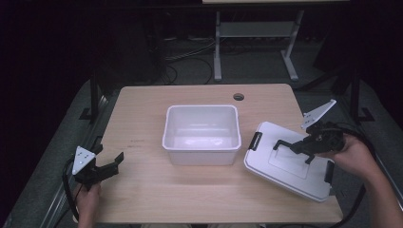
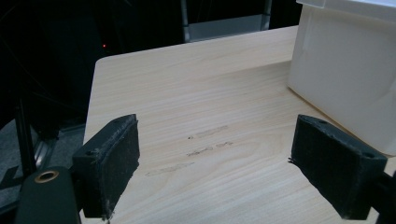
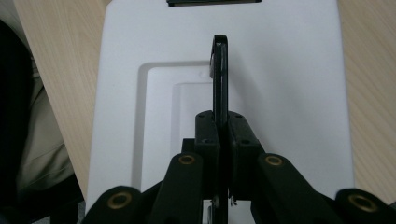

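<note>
Near edge, left: left gripper (image 1: pixel 107 166) sits in a hand (image 1: pixel 88 199) over the table (image 1: pixel 142 199), jaws spread wide with bare wood between them.
Left gripper view: 2 black pads (image 2: pixel 112 163) stand far apart; faint scuff marks (image 2: pixel 205 144) lie on the wood between them; the bin's (image 2: pixel 341 74) white wall stands just beside the right-hand pad.
Near edge, right: right gripper (image 1: pixel 285 145) is held in a hand (image 1: pixel 354 154) above the lid (image 1: pixel 285 166), jaws pressed together on the lid's black handle (image 3: pixel 219 74).
Lid: white, with black clips (image 1: pixel 256 140) at its ends, at the table's right side; tilted, its near right corner hangs over the table edge.
Right gripper view: the thin handle stands upright, pinched between the pads (image 3: pixel 205 135), the lid's raised panel behind it.
Middle: bin (image 1: pixel 202 135), white, open, rests on the table just left of the lid, apart from it.
Far edge: round hole (image 1: pixel 238 97) in the tabletop behind the bin.
Beyond: table legs (image 1: pixel 217 47) and cables on a dark floor.
</note>
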`<action>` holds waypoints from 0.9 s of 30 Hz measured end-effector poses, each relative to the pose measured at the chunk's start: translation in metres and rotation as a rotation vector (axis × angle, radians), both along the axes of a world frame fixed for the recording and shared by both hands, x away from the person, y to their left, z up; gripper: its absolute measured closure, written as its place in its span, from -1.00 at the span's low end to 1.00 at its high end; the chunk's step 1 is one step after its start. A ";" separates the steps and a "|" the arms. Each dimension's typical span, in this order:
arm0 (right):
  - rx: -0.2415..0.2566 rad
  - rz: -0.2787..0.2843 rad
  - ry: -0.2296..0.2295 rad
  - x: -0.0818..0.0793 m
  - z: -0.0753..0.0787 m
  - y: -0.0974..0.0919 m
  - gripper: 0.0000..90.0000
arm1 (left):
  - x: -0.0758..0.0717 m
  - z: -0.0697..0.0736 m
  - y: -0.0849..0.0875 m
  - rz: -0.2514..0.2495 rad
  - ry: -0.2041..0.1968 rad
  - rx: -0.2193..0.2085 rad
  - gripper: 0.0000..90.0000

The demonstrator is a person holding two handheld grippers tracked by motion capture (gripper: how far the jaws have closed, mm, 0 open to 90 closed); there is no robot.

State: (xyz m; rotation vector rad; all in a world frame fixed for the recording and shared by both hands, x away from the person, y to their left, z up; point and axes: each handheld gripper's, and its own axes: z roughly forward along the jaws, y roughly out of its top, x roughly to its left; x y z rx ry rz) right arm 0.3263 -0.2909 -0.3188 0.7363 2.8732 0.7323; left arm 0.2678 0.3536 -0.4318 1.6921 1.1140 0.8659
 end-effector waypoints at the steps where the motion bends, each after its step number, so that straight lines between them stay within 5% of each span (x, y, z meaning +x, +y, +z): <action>1: -0.002 0.004 -0.003 0.000 0.002 0.000 0.88 | 0.000 0.000 0.000 0.000 0.000 0.000 -0.67; 27: -0.006 0.043 -0.048 -0.004 0.055 0.006 0.88 | 0.000 0.000 0.002 0.006 -0.004 -0.002 -0.67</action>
